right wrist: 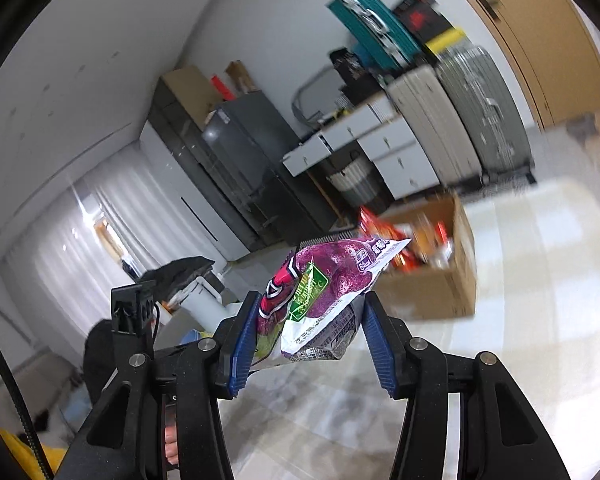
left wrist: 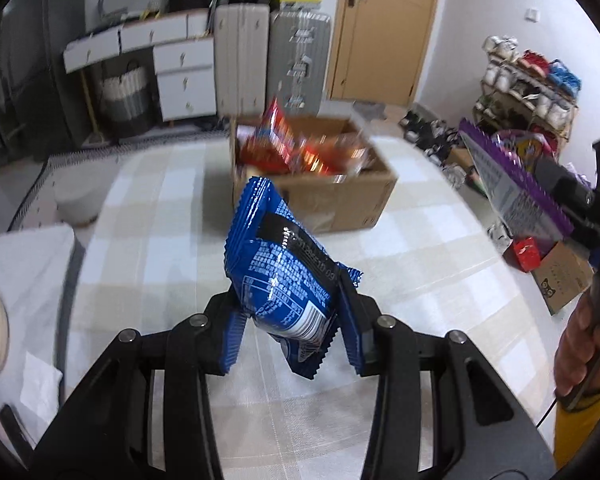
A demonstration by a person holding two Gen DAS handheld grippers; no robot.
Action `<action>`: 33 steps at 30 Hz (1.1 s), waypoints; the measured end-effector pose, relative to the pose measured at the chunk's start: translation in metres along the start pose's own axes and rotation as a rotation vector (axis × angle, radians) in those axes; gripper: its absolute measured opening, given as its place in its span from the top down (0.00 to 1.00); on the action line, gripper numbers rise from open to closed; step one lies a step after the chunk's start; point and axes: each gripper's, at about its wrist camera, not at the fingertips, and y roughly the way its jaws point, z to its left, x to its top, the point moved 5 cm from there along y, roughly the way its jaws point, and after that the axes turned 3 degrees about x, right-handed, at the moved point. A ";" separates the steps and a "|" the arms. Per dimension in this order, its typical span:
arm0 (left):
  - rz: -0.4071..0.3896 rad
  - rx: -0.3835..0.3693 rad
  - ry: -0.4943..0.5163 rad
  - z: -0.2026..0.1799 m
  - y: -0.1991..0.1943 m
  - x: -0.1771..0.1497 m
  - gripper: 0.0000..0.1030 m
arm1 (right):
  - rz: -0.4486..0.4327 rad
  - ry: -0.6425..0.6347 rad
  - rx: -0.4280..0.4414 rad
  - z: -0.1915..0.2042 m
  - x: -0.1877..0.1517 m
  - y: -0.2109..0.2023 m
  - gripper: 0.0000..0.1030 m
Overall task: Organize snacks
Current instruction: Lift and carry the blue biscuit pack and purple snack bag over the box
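Observation:
My left gripper (left wrist: 292, 320) is shut on a blue snack packet (left wrist: 278, 268), held up above the checked floor. In the right wrist view my right gripper (right wrist: 310, 330) is shut on a purple snack packet (right wrist: 324, 284), also lifted in the air. That purple packet (left wrist: 512, 178) shows again at the right edge of the left wrist view, with the hand (left wrist: 580, 344) below it. Ahead of both grippers stands an open cardboard box (left wrist: 340, 196), the same cardboard box (right wrist: 432, 292) in the right wrist view, with several red and orange snack bags inside.
Suitcases (left wrist: 272, 56) and a white drawer unit (left wrist: 180, 76) line the far wall beside a wooden door (left wrist: 384, 28). A shoe rack (left wrist: 528, 88) and small boxes (left wrist: 560, 276) crowd the right side. A white-covered surface (left wrist: 24, 280) lies at the left.

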 end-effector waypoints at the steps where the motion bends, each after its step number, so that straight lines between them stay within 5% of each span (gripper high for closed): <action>1: -0.014 -0.009 0.006 -0.002 -0.009 0.005 0.63 | -0.002 -0.026 -0.003 0.013 0.011 -0.004 0.51; 9: -0.183 -0.027 0.023 -0.009 -0.102 0.054 0.63 | 0.001 -0.135 -0.005 0.082 0.065 -0.018 0.51; 14: -0.196 -0.059 0.010 -0.007 -0.133 0.050 0.63 | 0.032 -0.107 0.024 0.089 0.051 -0.007 0.51; 22: -0.119 -0.056 -0.035 0.016 -0.117 0.004 0.63 | 0.051 -0.025 0.061 0.064 -0.018 0.007 0.51; 33: -0.104 -0.064 -0.026 0.016 -0.074 0.009 0.63 | 0.072 -0.058 0.025 0.056 -0.001 0.010 0.51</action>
